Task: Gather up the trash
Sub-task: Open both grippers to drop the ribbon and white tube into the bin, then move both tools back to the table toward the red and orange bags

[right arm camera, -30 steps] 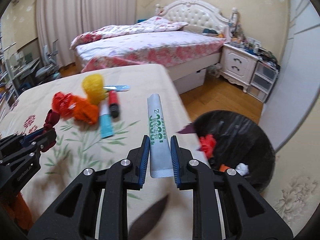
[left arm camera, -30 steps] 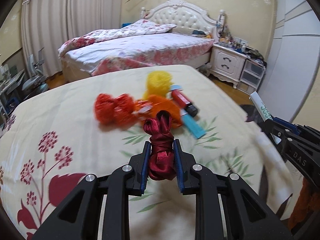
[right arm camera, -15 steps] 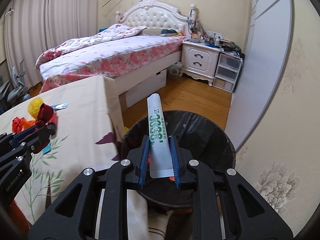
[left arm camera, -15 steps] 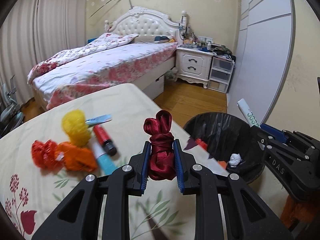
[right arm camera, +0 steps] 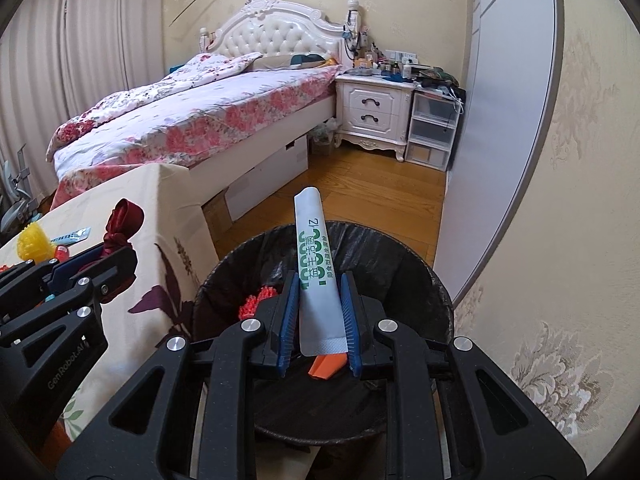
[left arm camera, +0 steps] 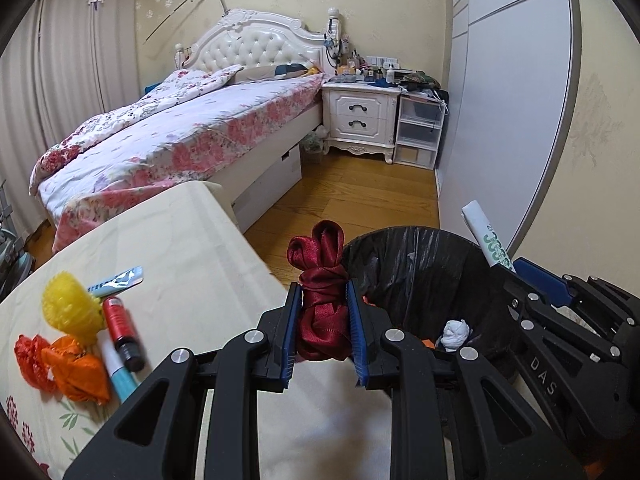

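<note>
Two claws loaded, bin (right arm camera: 416,276) beneath the right one.
Your left claw (left arm camera: 323,300) is clenched on a knotted red ribbon (left arm camera: 320,280), over the table's (left arm camera: 192,248) edge, the bin just to its right. Your right claw (right arm camera: 319,292) grips a white sachet (right arm camera: 316,276) upright, directly above the black-lined bin. Left of the left claw, still on the table: yellow ball (left arm camera: 70,308), orange wrapper (left arm camera: 76,368), red tube (left arm camera: 120,332).

The trash bin (right arm camera: 436,292) sits directly below the right gripper (right arm camera: 320,312), the table (right arm camera: 160,216) to its left, the bed (right arm camera: 208,120) beyond both.
</note>
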Available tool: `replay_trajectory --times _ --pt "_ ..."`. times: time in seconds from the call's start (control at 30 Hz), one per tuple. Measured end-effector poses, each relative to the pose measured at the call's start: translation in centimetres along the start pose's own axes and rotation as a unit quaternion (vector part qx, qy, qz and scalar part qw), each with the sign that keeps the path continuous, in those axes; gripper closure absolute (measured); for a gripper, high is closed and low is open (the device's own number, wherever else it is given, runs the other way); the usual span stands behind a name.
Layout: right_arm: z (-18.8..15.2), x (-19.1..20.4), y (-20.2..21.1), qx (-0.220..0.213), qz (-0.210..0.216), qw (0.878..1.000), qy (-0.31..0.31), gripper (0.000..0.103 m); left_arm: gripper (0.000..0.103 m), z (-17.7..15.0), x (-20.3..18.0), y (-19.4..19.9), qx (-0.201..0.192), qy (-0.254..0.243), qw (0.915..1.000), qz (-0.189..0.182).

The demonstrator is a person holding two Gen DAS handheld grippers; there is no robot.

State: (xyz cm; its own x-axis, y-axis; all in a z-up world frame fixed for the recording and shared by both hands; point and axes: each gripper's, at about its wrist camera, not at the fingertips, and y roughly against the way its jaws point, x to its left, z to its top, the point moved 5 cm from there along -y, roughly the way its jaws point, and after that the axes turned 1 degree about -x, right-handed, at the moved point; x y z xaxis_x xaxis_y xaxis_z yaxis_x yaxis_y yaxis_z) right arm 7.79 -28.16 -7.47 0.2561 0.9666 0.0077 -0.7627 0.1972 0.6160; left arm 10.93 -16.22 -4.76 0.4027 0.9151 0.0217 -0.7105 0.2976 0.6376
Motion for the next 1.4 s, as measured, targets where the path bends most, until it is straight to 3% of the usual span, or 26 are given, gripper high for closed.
replay_trajectory --times 0.57,0.83,1.03,1.2,1.4 --pt "-0.2 -1.7 -2.1 0.009 -0.013 1.0 -0.023 0.081 0.078 0.7 -1.8 -4.4 0.031 -0.027 0.9992 -0.003" --pt "-0.3 -2.3 -2.2 0.007 -0.023 0.999 -0.037 0.069 0.046 0.7 -1.3 -4.3 0.029 -0.01 0.9995 0.01" --pt "-0.2 -2.2 -1.8 0.004 -0.027 0.999 -0.035 0.062 0.034 0.7 -0.4 -3.9 0.024 0.003 0.9995 0.019" --pt "-0.1 -1.8 -1.4 0.001 -0.025 0.999 -0.032 0.056 0.033 0.6 0.6 -2.9 0.02 0.014 0.9995 0.022" --pt "-0.2 -0.6 -0.7 0.002 -0.014 1.0 -0.019 0.055 0.032 -0.1 2.1 -1.4 0.019 0.027 0.9989 0.033"
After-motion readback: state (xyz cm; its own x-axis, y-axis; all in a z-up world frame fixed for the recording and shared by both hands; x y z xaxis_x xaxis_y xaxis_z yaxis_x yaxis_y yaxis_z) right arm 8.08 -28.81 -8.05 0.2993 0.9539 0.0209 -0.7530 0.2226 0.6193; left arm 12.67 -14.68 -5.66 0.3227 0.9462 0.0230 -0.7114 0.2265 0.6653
